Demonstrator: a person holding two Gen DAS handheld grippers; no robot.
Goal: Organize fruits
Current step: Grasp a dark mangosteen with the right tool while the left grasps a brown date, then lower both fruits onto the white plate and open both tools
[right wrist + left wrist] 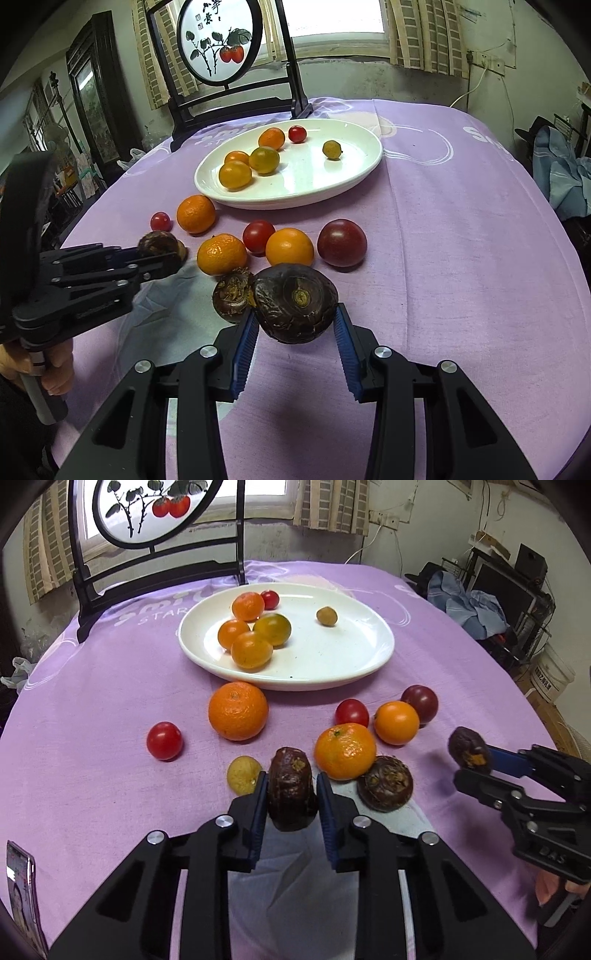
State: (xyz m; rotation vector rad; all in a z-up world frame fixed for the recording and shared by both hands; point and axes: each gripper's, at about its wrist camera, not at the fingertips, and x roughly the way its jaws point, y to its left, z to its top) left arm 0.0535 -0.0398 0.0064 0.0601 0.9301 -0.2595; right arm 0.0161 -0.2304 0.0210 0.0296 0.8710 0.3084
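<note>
Both cameras ride on hand-held grippers and look forward and downward along their fingers toward the white plate [369, 664], which sits beyond them in mid-frame. The left wrist view stands left of the right one and sees the right gripper [471, 762] at its right edge. The right wrist view catches the left gripper [162, 254] at its left. Both share the plate [354, 177], the loose fruit before it and the purple cloth [92, 701].

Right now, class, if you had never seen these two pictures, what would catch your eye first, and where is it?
Two dark brown, rough-skinned water chestnuts stand out, one clamped in the left gripper and one in the right gripper, both near the front of the purple tablecloth. Behind them, the white oval plate holds small orange fruits, with more oranges and red tomatoes scattered in front of it.
</note>
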